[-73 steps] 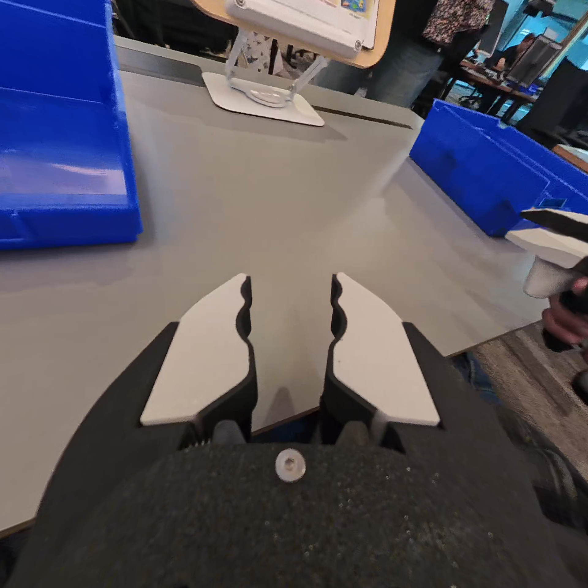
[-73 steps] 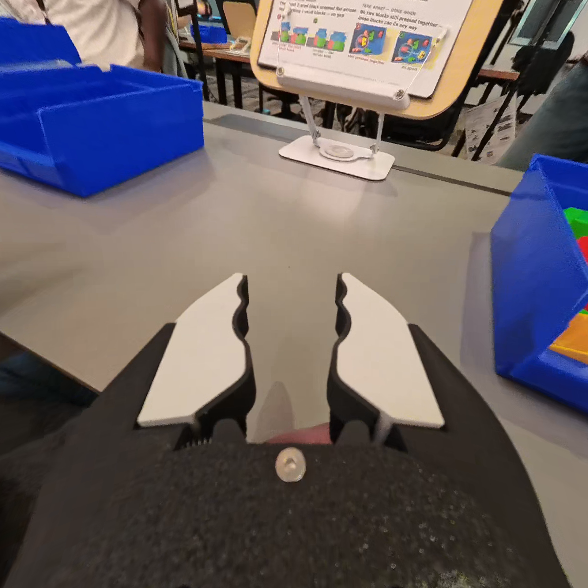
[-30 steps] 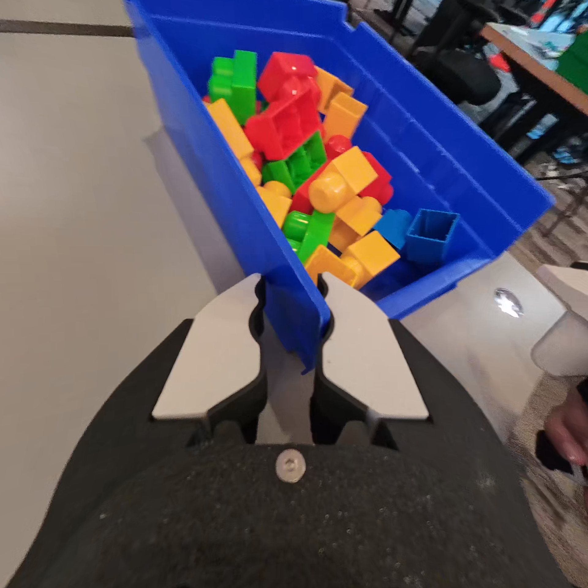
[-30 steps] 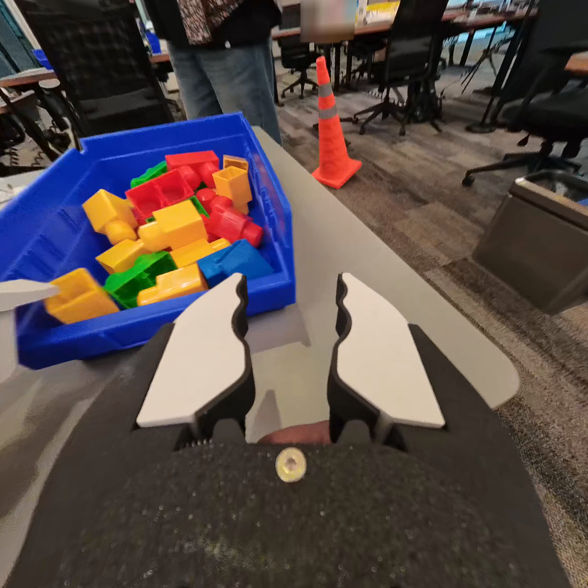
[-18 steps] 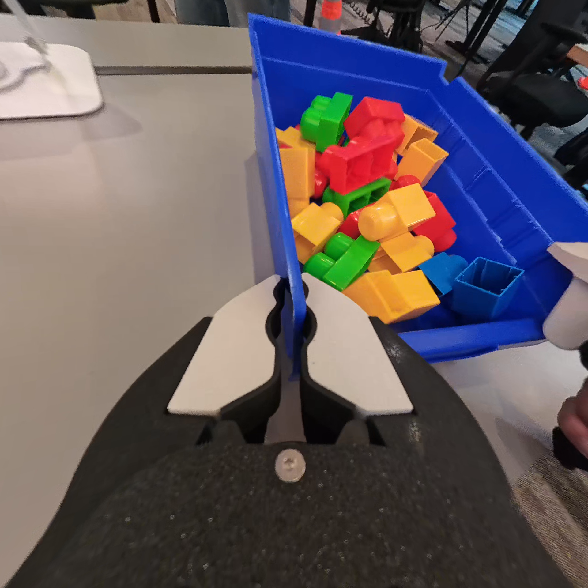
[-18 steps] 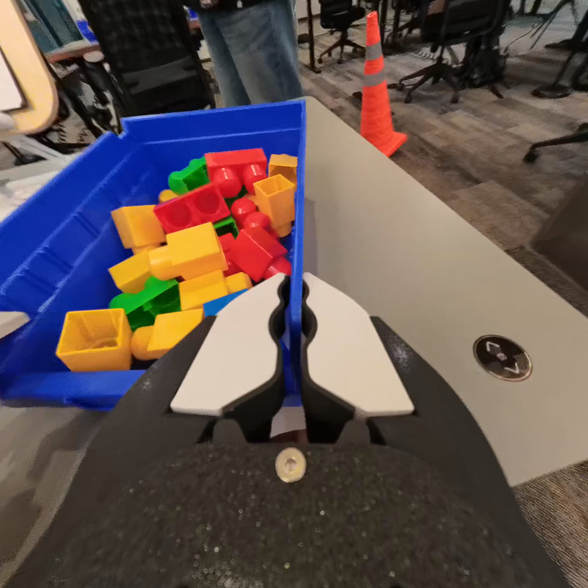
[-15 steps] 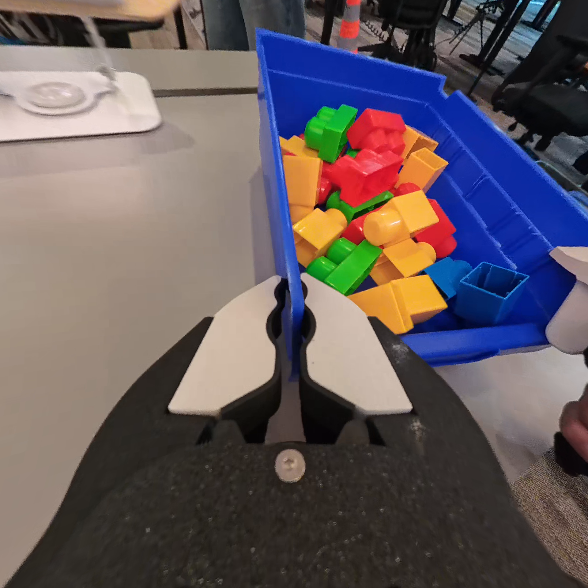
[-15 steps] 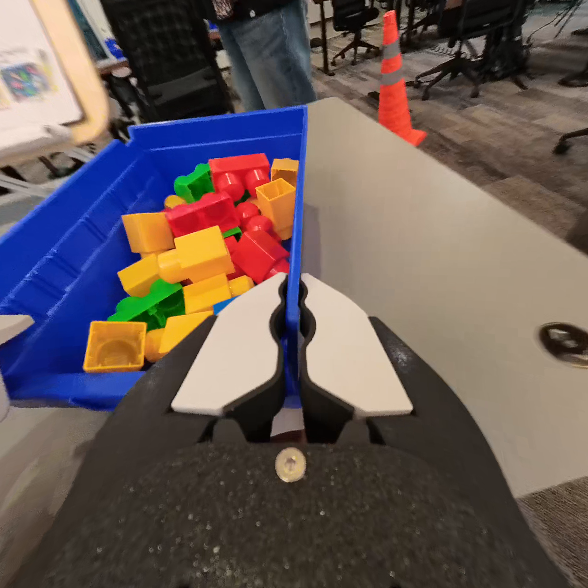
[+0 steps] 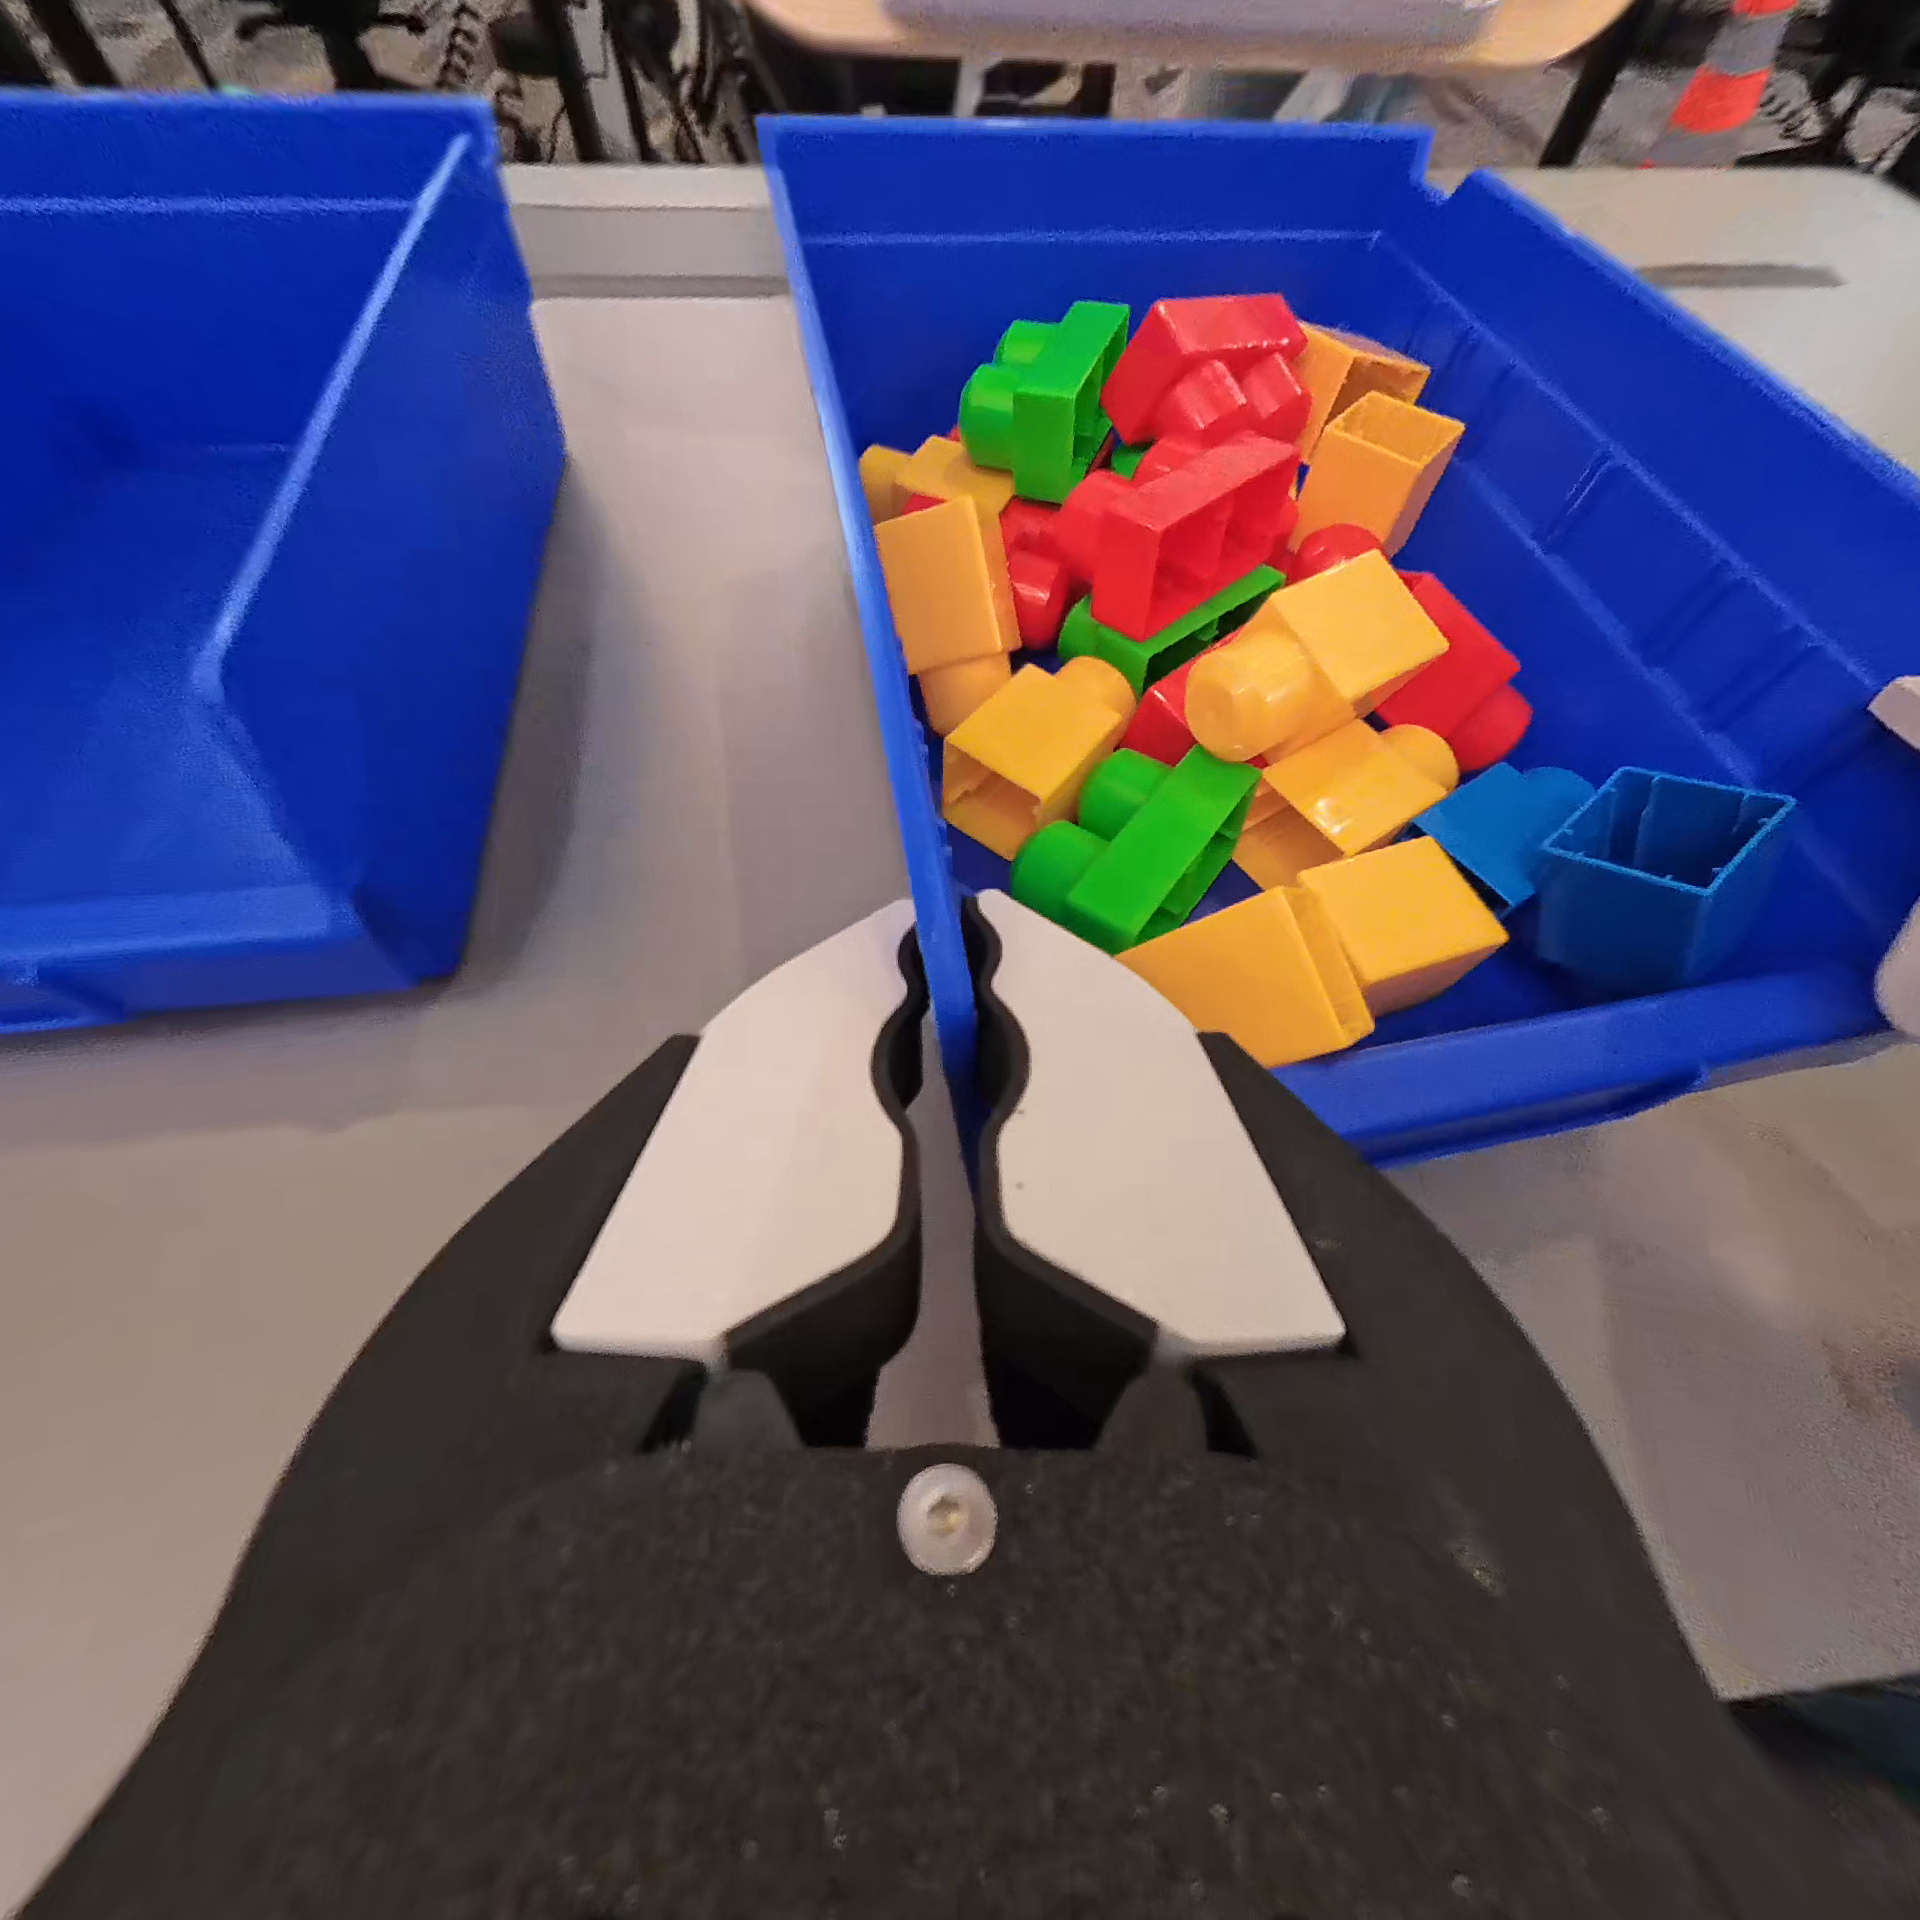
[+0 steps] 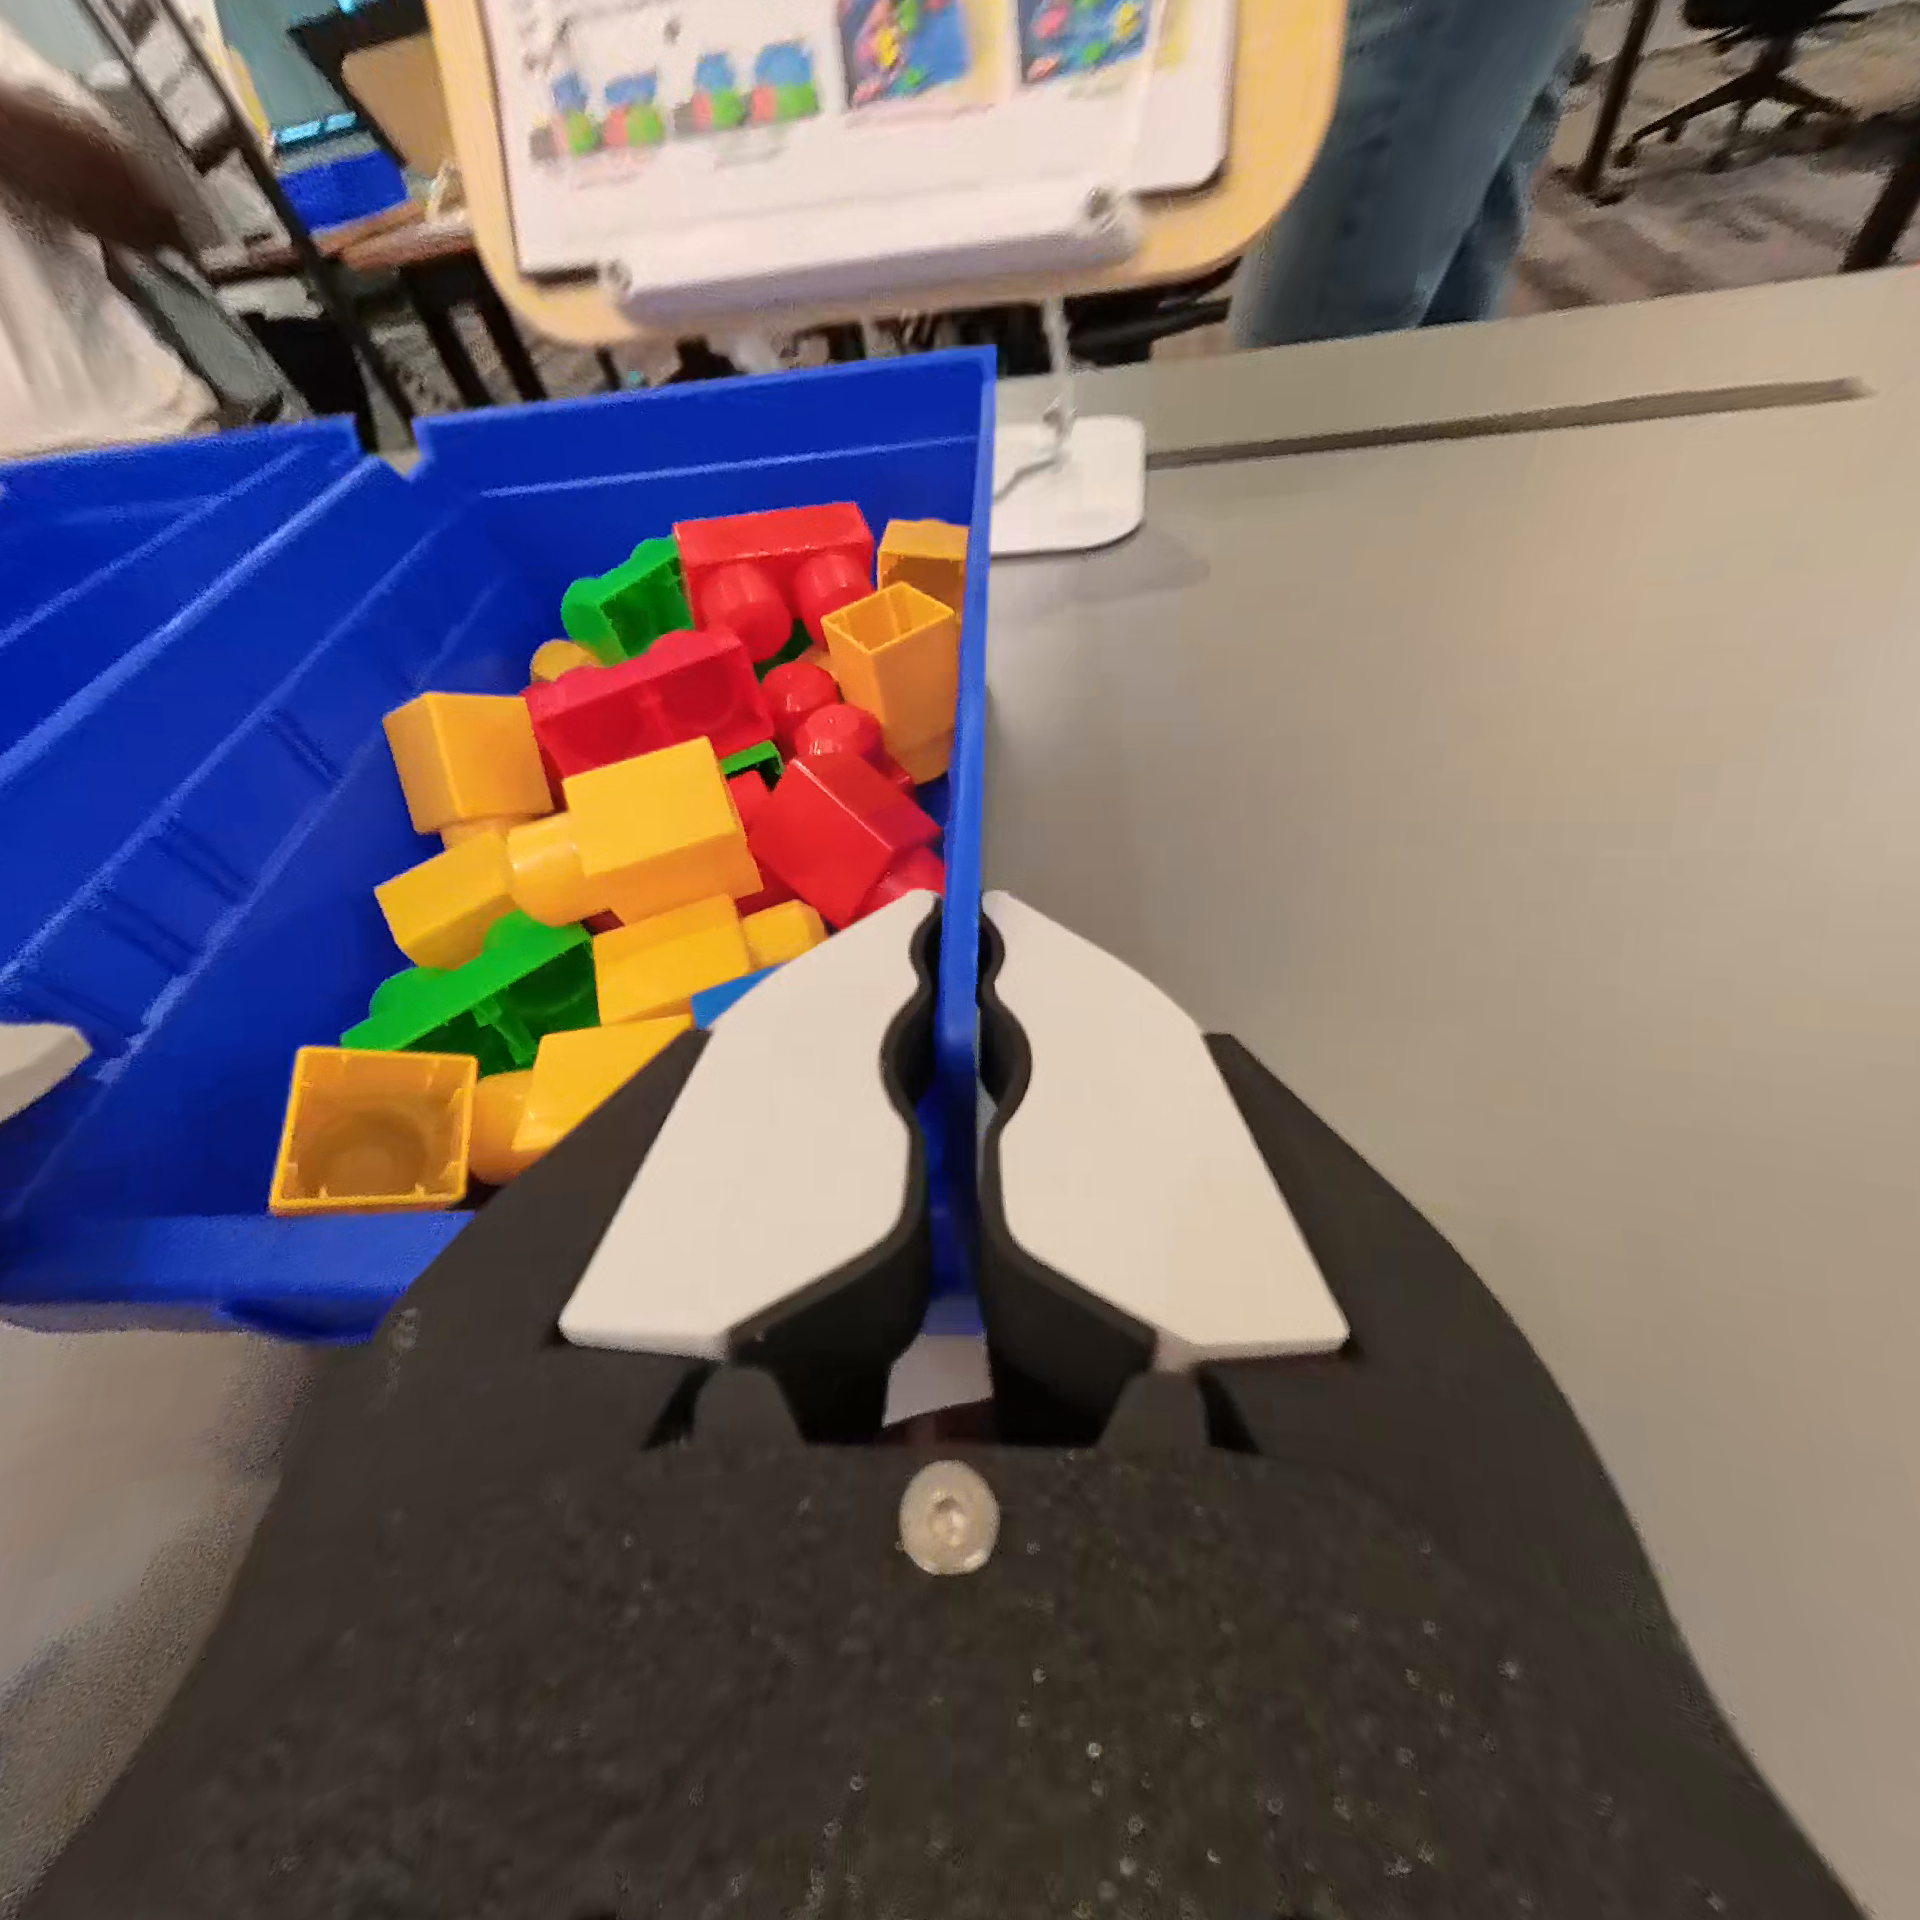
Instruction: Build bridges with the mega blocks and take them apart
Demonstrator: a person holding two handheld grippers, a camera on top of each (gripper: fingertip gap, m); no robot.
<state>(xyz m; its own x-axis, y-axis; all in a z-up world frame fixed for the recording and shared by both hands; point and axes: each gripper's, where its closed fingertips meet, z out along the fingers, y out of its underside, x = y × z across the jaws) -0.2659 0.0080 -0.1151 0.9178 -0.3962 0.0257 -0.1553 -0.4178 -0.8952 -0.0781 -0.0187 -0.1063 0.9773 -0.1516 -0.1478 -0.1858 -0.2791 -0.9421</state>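
A blue bin point(image 9: 831, 343) holds several loose mega blocks point(image 9: 1195, 644) in yellow, red, green and blue. My left gripper point(image 9: 945, 920) is shut on the bin's left side wall near its front corner. My right gripper point(image 10: 958, 914) is shut on the bin's right side wall point(image 10: 966, 675) near its front corner. The blocks point(image 10: 644, 821) lie piled inside the bin in the right wrist view. A white tip of the right gripper point(image 9: 1896, 717) shows at the right edge of the left wrist view, and a tip of the left gripper point(image 10: 36, 1049) at the left edge of the right wrist view.
A second blue bin point(image 9: 364, 540), with no blocks showing in it, stands on the grey table point(image 9: 675, 623) to the left. An instruction board on a white stand point(image 10: 862, 156) is behind the bins. A person in jeans point(image 10: 1423, 187) stands beyond the table. An orange cone point(image 9: 1735, 73) is on the floor. My right fingertips sit around 20 cm from my left ones.
Both grippers closed on the block bin's side walls and have swung it round toward the table's middle; the second bin and the instruction board now show behind it.
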